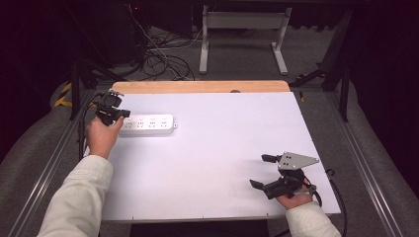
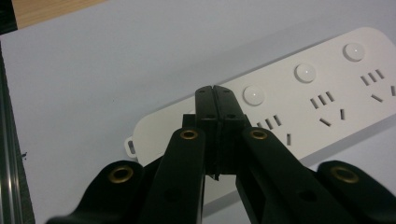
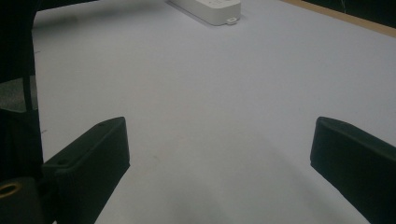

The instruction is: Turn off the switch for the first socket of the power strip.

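At the far left of the white table [image 1: 212, 163], a white power strip [image 1: 147, 124] lay flat, its long axis running parallel to the table's far edge. No container stood on the table surface.

The power strip was a long, rounded-corner block. The left gripper view showed round white buttons in a row along one long side, each paired with a group of socket slots, and a small mounting tab at the end nearest the camera. The right gripper view showed the opposite end of the strip [image 3: 208, 8], carrying a matching tab.

The left gripper [image 1: 123, 114] was held at the strip's left end. Its jaws were fully closed, pad against pad, with nothing between them. In the left gripper view the closed tips [image 2: 216, 93] sat over the strip [image 2: 299, 107], just beside the nearest button; contact with the casing could not be confirmed.

The right gripper [image 1: 263, 171] was positioned near the table's near right corner, well apart from the strip. Its jaws stood wide open and held nothing, with bare table surface between them.

The strip lay near the table's left edge and just short of the wooden strip [image 1: 200, 87] along the far edge. Bare table surface extended between the strip and the right gripper.
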Demonstrator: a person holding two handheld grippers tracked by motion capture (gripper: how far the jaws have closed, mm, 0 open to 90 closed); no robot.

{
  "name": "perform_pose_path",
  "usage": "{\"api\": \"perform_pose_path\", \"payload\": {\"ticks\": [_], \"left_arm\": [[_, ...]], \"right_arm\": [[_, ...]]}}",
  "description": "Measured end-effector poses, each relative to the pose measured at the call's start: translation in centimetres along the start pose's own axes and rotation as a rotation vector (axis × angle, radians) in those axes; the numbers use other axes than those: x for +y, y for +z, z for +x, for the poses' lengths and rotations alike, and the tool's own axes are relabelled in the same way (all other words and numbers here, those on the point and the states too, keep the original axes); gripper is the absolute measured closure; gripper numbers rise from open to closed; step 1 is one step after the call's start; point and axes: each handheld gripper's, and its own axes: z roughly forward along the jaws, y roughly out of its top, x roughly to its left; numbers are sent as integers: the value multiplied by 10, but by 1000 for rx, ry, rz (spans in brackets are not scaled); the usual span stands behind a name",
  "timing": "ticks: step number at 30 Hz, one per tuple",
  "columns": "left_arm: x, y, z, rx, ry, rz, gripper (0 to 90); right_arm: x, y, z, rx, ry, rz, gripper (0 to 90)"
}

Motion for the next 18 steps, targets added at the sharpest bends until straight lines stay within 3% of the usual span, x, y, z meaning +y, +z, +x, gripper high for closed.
{"api": "perform_pose_path", "payload": {"ticks": [8,18], "left_arm": [[-1,9,4,-6,-28,29,897],[-4,15,11,-24,-64,26,896]], "right_arm": [[0,0,-1,2,2,3,52],[0,1,-1,6,3,5,52]]}}
